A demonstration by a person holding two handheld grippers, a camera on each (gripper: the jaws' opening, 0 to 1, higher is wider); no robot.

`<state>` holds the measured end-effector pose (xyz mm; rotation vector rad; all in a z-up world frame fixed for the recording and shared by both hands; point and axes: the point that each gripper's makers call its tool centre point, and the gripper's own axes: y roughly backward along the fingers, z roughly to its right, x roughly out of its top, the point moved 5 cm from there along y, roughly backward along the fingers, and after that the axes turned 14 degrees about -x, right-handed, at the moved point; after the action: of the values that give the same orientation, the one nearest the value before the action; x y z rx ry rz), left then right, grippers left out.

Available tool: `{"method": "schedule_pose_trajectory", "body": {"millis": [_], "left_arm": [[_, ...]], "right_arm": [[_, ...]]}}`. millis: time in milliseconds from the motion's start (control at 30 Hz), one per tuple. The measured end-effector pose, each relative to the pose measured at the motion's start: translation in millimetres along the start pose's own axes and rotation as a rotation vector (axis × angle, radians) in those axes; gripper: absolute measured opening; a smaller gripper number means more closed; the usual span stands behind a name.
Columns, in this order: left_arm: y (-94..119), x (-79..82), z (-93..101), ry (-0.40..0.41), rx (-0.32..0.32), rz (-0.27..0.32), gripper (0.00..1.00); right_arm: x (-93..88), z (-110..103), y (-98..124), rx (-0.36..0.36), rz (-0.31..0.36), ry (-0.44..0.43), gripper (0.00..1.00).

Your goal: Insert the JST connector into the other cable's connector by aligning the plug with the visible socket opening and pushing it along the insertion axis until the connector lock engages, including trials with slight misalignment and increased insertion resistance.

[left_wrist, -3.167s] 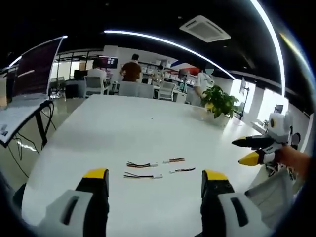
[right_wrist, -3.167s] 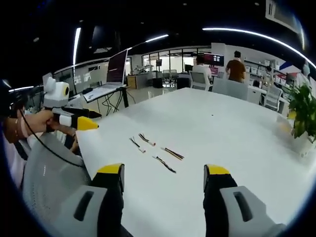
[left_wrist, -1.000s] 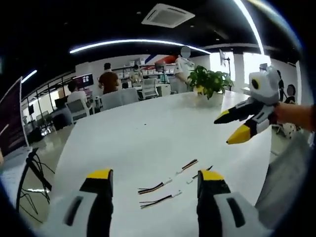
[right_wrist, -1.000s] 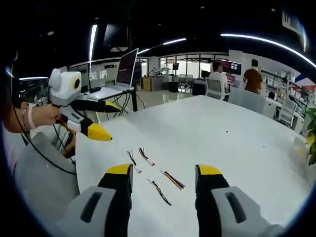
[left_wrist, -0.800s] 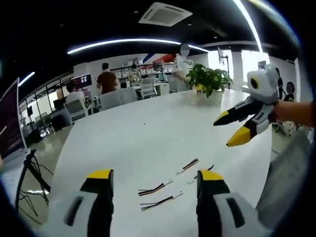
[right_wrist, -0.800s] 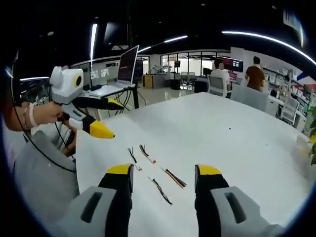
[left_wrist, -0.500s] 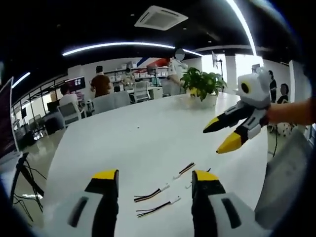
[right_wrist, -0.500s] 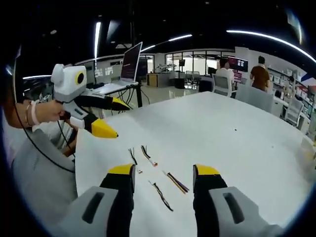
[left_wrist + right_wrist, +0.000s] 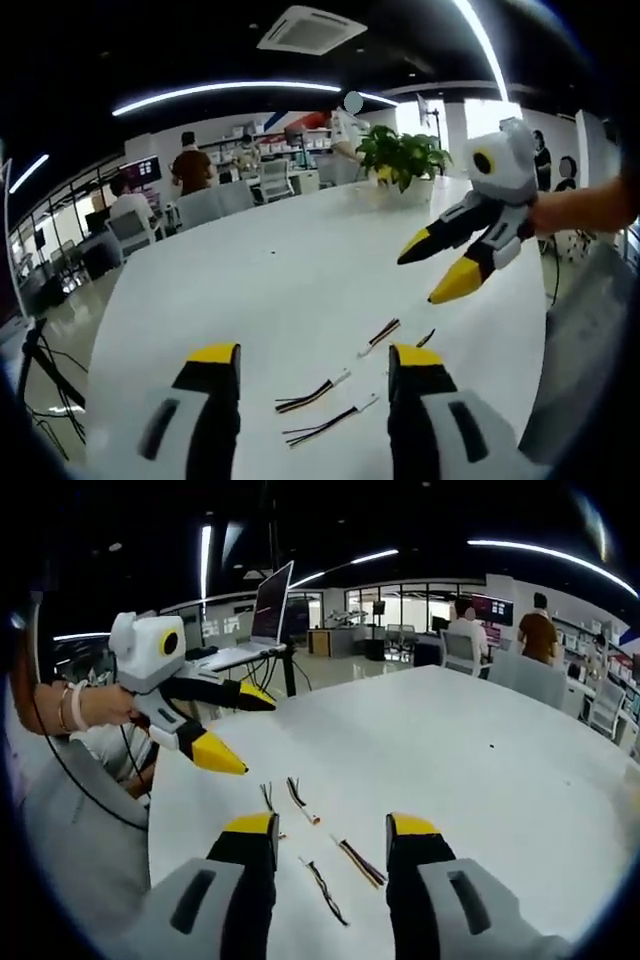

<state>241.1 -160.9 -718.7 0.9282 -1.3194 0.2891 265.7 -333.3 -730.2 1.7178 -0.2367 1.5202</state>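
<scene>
— White bench [image 9: 250, 270], four short cables lying loose on it. Where are your grippers?

— Both up in the air and empty. My left gripper [image 9: 312, 358] has its fingers spread, and so does my right gripper [image 9: 330, 828], though I've been narrowing each pair a little over the last few seconds. Neither touches anything.

— And the cables?

— From the left gripper view, two cables [image 9: 312, 393] lie between my fingers and two more [image 9: 380, 335] a bit farther on, towards the right gripper. From the right gripper view, the same four sit in a loose cluster [image 9: 300, 802] just ahead of my fingers.

— What changed?

— I've brought both hands lower and closer in; the cables now sit right at my fingertips. Nothing is picked up yet, so I'd say the mating hasn't begun. Next I need one plug in each hand.
</scene>
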Motion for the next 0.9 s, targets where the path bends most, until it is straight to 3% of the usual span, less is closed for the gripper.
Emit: {"method": "schedule_pose_trajectory", "body": {"millis": [67,167,300,467,600,767,900], "left_arm": [[-2,3.4,1.4,0.003,-0.031,0.056,0.54],[-2,4.2,0.2,0.010,-0.044,0.080,0.54],[-5,0.5,-0.6,-0.030,-0.064,0.051,0.53],[-8,-4.8,-1.2,-0.056,-0.081,0.039,0.50],[-9,-9.2,-4.0,-0.073,-0.072,0.014,0.49],[-11,-12.8,-4.7,-0.090,-0.085,0.023,0.48],[-14,-16.6,-3.4,-0.078,-0.114,0.033,0.36]], "right_arm": [[0.2,-1,-1,0.015,0.009,0.005,0.35],[-0.5,-3,-3,0.030,0.022,0.005,0.31],[0.8,-6,-3,0.066,0.059,-0.005,0.24],[4.2,-7,-4,0.082,0.095,-0.037,0.24],[3.9,-7,-5,0.087,0.103,-0.036,0.25],[-0.3,-9,-8,0.101,0.085,-0.035,0.23],[-4.8,-9,-11,0.104,0.074,-0.024,0.22]]}}
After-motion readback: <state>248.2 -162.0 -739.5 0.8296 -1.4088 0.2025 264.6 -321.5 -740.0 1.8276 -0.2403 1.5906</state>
